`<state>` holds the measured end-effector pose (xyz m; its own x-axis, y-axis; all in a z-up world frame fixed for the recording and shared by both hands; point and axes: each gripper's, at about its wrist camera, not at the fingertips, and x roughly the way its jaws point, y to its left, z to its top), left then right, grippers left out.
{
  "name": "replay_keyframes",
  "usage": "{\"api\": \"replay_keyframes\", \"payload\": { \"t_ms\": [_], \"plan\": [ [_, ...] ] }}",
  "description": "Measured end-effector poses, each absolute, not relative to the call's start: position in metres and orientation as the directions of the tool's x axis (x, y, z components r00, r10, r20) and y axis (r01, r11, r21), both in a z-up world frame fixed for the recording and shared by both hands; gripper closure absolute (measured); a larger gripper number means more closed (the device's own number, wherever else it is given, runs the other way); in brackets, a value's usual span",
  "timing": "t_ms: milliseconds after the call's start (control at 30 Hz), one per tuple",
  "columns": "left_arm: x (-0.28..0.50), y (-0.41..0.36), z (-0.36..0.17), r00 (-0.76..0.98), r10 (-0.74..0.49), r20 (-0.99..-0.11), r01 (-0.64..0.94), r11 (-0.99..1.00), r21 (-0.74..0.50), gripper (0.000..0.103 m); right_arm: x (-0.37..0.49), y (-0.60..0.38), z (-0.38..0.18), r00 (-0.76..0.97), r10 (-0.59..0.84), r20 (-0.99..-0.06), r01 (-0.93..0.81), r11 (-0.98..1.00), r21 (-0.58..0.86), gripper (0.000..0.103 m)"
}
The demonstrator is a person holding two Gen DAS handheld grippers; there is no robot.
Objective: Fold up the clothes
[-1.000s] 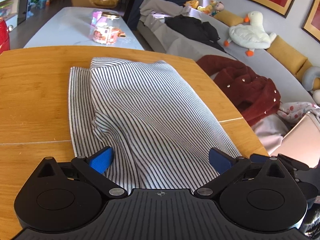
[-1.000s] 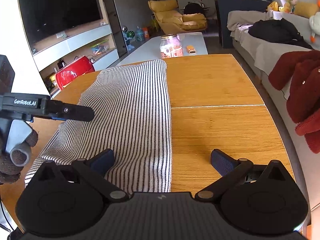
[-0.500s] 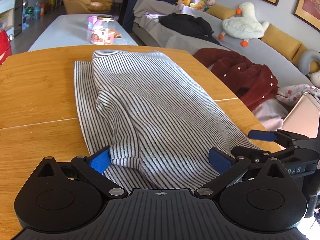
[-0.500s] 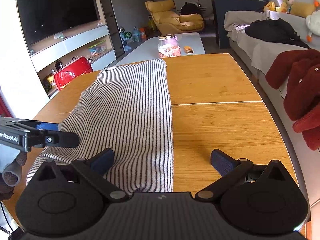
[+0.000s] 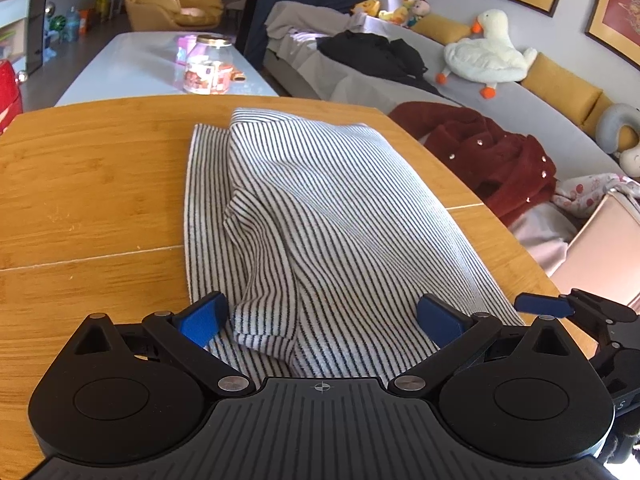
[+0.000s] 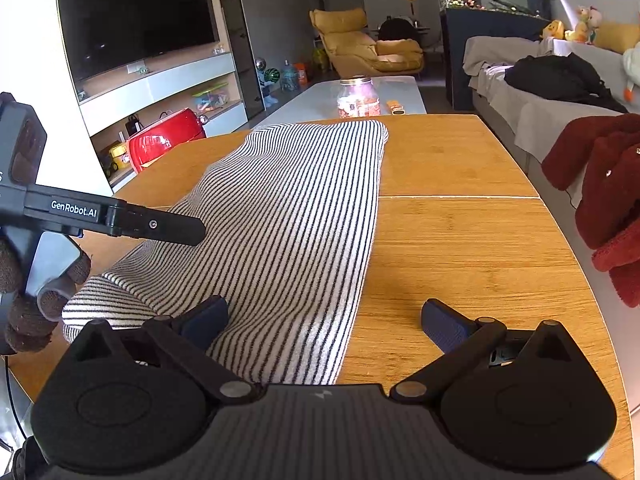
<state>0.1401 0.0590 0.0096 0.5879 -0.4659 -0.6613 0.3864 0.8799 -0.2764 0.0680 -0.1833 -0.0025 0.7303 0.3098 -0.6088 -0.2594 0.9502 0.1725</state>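
A black-and-white striped garment (image 5: 320,208) lies folded lengthwise along the wooden table (image 5: 92,184), its left flap doubled over with a loose hem at the near end. My left gripper (image 5: 322,320) is open just above that near end, its blue pads (image 5: 204,318) on either side of the hem. My right gripper (image 6: 326,320) is open too, over the garment's (image 6: 296,216) near right edge; one pad is above the cloth and the other above bare wood. A fingertip (image 5: 542,306) of the right gripper shows at the left wrist view's right edge. A gloved hand (image 6: 24,304) holds the left gripper.
A glass jar (image 6: 357,98) stands on the white coffee table (image 5: 132,64) beyond the far end. A red coat (image 5: 492,160) hangs over the sofa close to the table's right edge. A red appliance (image 6: 164,138) sits off the left side.
The left gripper dipped toward the table and has risen again. Both grippers stayed open. The garment's near left edge looks more bunched.
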Motion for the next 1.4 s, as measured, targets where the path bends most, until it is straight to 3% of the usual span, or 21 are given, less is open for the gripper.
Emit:
{"api": "replay_keyframes", "payload": {
  "t_ms": [133, 400, 600, 867, 1233, 1400],
  "plan": [
    [0.136, 0.058, 0.013, 0.586, -0.439, -0.682, 0.369, 0.893, -0.258, 0.0, 0.075, -0.191, 0.01, 0.707, 0.33, -0.625, -0.271, 0.943, 0.192, 0.0],
    [0.121, 0.07, 0.01, 0.593, -0.418, -0.688, 0.362, 0.902, -0.236, 0.0, 0.077, -0.19, 0.035, 0.793, 0.29, -0.535, -0.277, 0.955, 0.107, 0.0],
    [0.117, 0.081, 0.014, 0.595, -0.416, -0.688, 0.332, 0.907, -0.261, 0.0, 0.094, -0.164, 0.007, 0.758, 0.201, -0.621, -0.293, 0.955, -0.05, 0.0],
    [0.111, 0.077, 0.04, 0.619, -0.493, -0.611, 0.364, 0.87, -0.332, 0.0, 0.087, -0.167, 0.003, 0.76, 0.209, -0.615, -0.276, 0.961, -0.014, 0.0],
    [0.108, 0.042, 0.013, 0.576, -0.455, -0.679, 0.43, 0.875, -0.222, 0.0, 0.08, -0.175, 0.013, 0.755, 0.234, -0.613, -0.29, 0.957, 0.007, 0.0],
    [0.107, 0.044, 0.012, 0.578, -0.459, -0.675, 0.431, 0.874, -0.225, 0.0, 0.076, -0.174, 0.028, 0.796, 0.24, -0.555, -0.296, 0.955, -0.013, 0.0]
  ]
}}
